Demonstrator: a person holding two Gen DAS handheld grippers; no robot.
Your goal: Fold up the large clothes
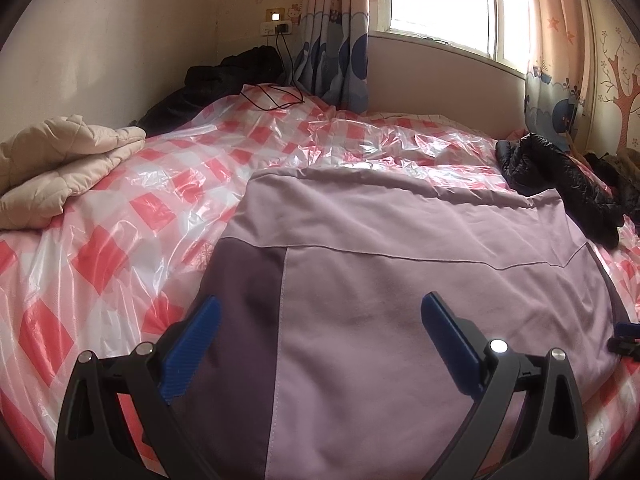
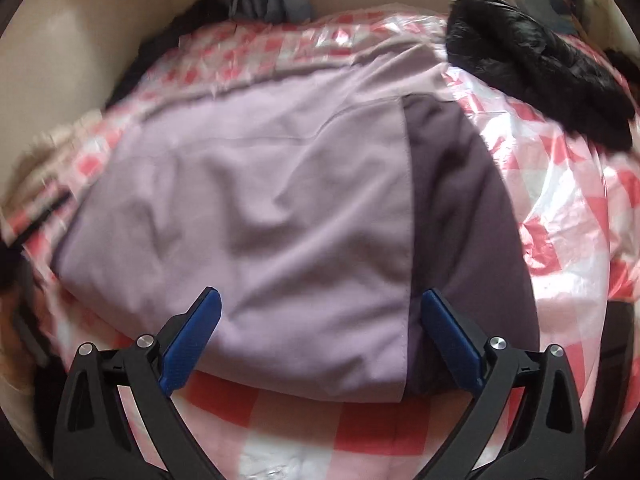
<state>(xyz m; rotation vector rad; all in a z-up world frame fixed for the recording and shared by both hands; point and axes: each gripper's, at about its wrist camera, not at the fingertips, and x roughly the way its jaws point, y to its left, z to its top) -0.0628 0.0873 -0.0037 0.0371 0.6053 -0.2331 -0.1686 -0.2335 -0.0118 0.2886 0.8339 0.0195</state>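
Left gripper (image 1: 320, 320) spread apart over lilac jacket (image 1: 400, 260), right gripper (image 2: 320, 312) likewise, empty.

Lilac garment (image 1: 400, 280) cut off at the bottom edge, right wrist view's left side motion-blurred

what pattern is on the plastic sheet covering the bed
Red-and-white checks on the glossy plastic sheet, clearest in the left wrist view.

Lilac jacket (image 1: 400, 264) flat on pink-checked plastic sheet (image 1: 120, 216); left gripper (image 1: 320, 312) above it, jaws apart.
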